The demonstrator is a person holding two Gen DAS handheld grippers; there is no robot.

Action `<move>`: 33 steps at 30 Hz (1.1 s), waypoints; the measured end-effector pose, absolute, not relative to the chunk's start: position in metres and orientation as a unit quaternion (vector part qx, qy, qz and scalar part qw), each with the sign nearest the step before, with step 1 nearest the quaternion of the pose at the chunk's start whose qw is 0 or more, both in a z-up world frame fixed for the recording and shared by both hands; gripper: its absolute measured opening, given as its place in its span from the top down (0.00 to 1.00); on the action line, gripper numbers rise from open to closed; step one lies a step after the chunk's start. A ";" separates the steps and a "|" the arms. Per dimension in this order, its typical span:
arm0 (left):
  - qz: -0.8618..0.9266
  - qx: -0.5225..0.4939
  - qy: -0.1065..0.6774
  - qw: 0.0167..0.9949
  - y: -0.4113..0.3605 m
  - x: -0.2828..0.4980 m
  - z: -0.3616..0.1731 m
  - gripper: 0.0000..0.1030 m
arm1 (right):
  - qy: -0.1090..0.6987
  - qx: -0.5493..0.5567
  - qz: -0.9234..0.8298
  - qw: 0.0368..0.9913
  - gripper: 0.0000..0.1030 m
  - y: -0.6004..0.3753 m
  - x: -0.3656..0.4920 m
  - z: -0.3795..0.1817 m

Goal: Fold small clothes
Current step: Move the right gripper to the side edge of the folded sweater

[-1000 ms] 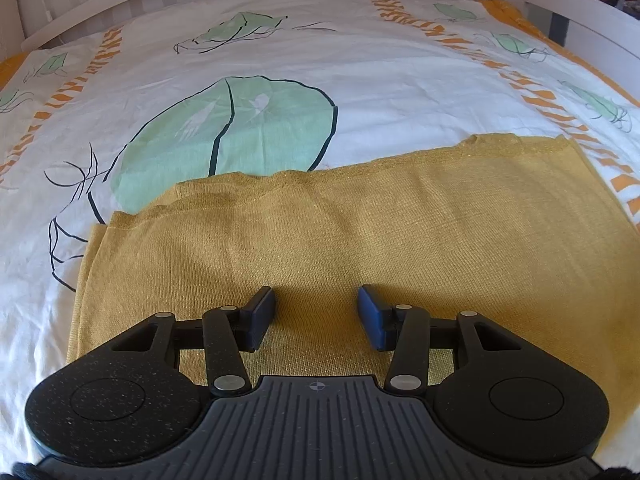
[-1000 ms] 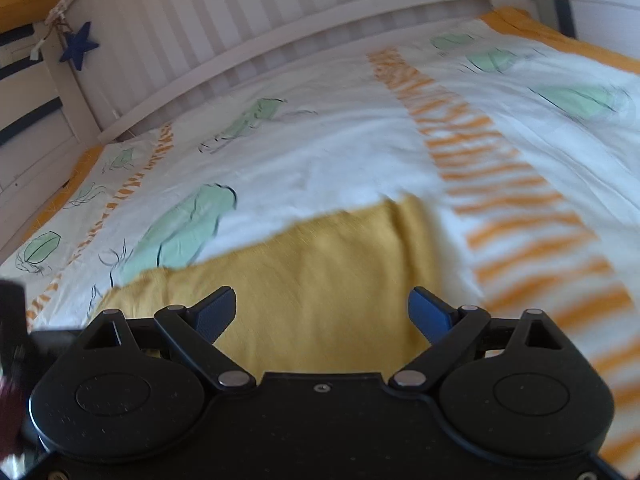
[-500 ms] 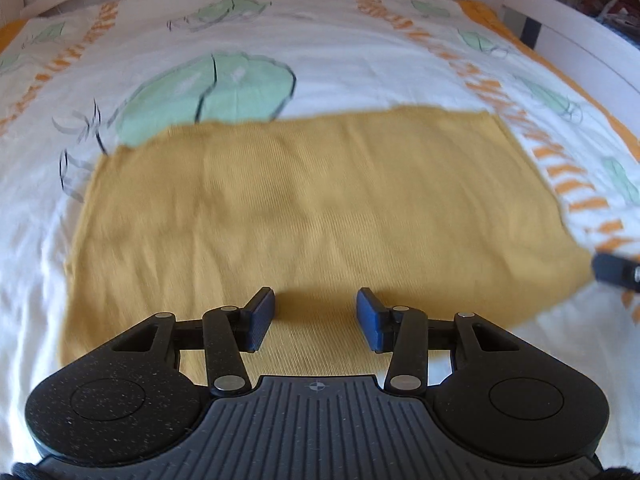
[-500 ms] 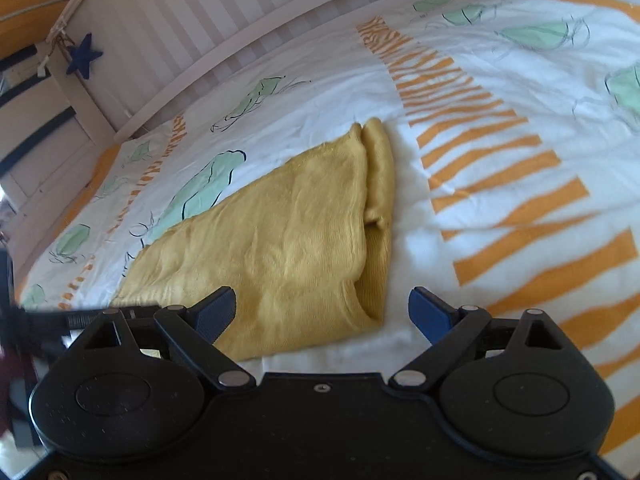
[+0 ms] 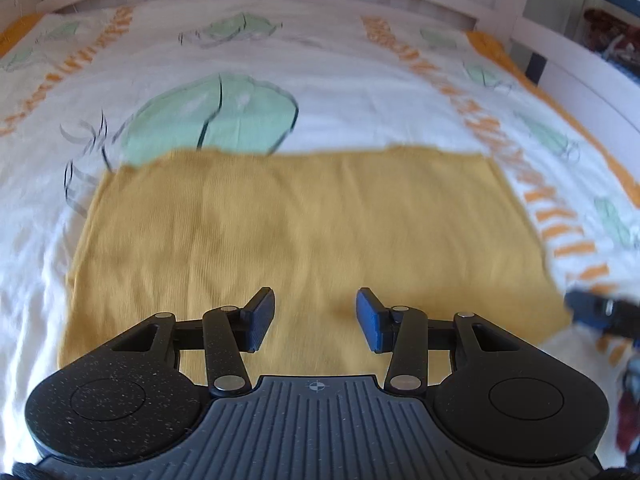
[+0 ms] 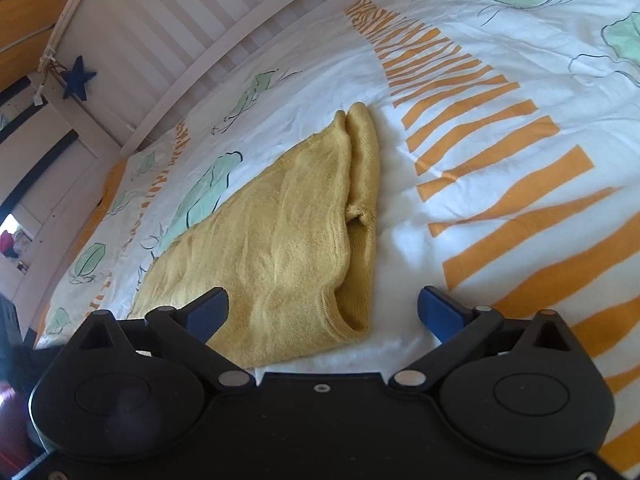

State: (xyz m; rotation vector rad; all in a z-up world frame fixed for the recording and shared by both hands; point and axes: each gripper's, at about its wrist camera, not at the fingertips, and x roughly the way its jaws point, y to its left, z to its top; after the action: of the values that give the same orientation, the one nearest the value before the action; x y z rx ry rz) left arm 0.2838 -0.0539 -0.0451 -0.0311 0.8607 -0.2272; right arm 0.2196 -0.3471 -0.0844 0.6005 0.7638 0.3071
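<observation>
A mustard-yellow knit garment [image 5: 312, 220] lies folded flat as a rectangle on the bed. In the right wrist view the same garment [image 6: 280, 240] shows its doubled right edge and its near corner. My left gripper [image 5: 316, 312] hovers over the garment's near edge, open, with nothing between its blue pads. My right gripper [image 6: 324, 308] hangs just above the garment's near right corner. Its jaws are opening wide; the corner lies below the gap, and the pads do not press on it. One blurred blue fingertip [image 5: 588, 306] of the right gripper shows at the left wrist view's right edge.
The bedspread [image 5: 340, 80] is white with green leaf prints and orange stripes [image 6: 480, 152]. A white slatted bed rail [image 6: 168, 28] runs along the far side, with a blue star [image 6: 76, 80] hanging at its left end. Another white rail [image 5: 580, 80] borders the right.
The left gripper has drawn back and risen, so the whole garment now shows. The right gripper has come down to the garment's near right corner and its jaws have spread wider.
</observation>
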 end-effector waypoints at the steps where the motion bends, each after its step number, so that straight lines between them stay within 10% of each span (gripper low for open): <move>1: -0.108 -0.017 0.415 0.903 -0.057 0.290 -0.043 0.58 | 0.366 0.287 0.150 0.872 0.00 -0.347 0.221 -0.084; 29: -0.111 -0.050 0.447 0.886 -0.054 0.320 -0.076 0.56 | 0.381 0.350 0.231 0.824 0.00 -0.342 0.315 -0.097; 33: -0.077 -0.046 0.394 0.915 -0.040 0.299 -0.056 0.55 | 0.393 0.328 0.220 0.830 0.14 -0.341 0.316 -0.095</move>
State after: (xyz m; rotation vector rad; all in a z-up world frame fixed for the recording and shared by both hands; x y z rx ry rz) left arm 0.2987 -0.0402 -0.0562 -0.0956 0.8110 -0.1582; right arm 0.3156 -0.3412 -0.0952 0.6957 0.8342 0.4664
